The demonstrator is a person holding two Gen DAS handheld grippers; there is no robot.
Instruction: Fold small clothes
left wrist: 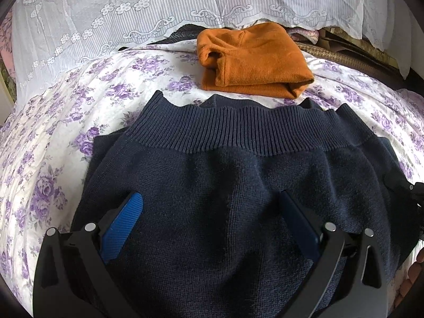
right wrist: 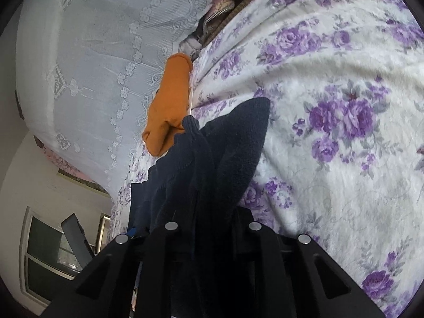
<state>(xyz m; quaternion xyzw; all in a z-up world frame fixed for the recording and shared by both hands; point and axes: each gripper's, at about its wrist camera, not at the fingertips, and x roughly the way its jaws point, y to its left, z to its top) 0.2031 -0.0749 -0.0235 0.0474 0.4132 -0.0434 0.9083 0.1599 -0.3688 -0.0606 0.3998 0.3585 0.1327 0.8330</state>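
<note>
Left wrist view: left gripper [left wrist: 210, 212] gapes wide over the navy knit garment [left wrist: 212, 164] at centre frame; right gripper [right wrist: 212, 217] is clenched on its bunched fabric; folded orange garment [left wrist: 251, 61] lies above.

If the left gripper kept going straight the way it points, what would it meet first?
Most likely the navy knit garment lying right under the open left gripper, well before its ribbed band; the folded orange garment lies farther on. Depth is hard to judge here.

A purple-flowered white blanket [left wrist: 53, 143] is covering the bed across the frame's middle. A white lace cloth [left wrist: 111, 8] is hanging along the top. A window [right wrist: 50, 251] is showing lower left in the right wrist view.
</note>
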